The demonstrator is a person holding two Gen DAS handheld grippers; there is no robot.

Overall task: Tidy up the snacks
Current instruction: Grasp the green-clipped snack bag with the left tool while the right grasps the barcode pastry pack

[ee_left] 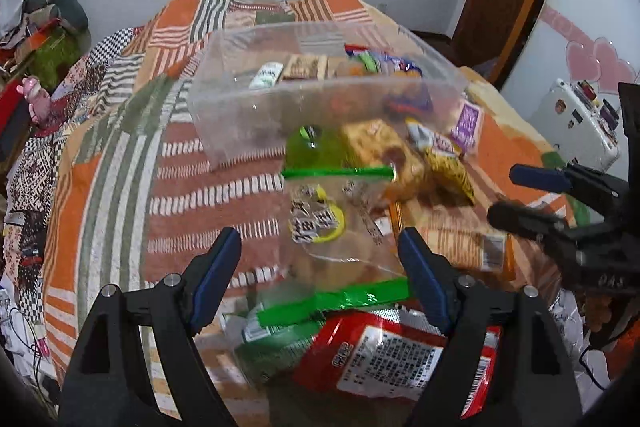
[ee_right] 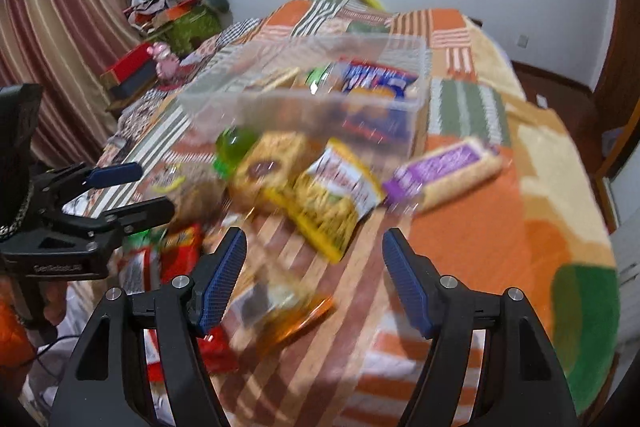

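The snacks lie in a loose heap on the patchwork bedspread, just in front of a clear plastic bin that already holds several packets. In my left wrist view I see a clear bag with a green zip strip right ahead, a green-banded pack and a red packet with a white label down between the fingers. My left gripper stands with its jaws apart over these, pads pressing on nothing. The right gripper shows at the edge of that view, jaws parted too.

My right wrist view is blurred, but it gives me what the left barely shows: a yellow noodle-like packet, a purple-labelled pack lying apart on an orange patch, and a blue packet inside the bin. My right gripper hangs there wide, empty, above a small orange-edged packet.
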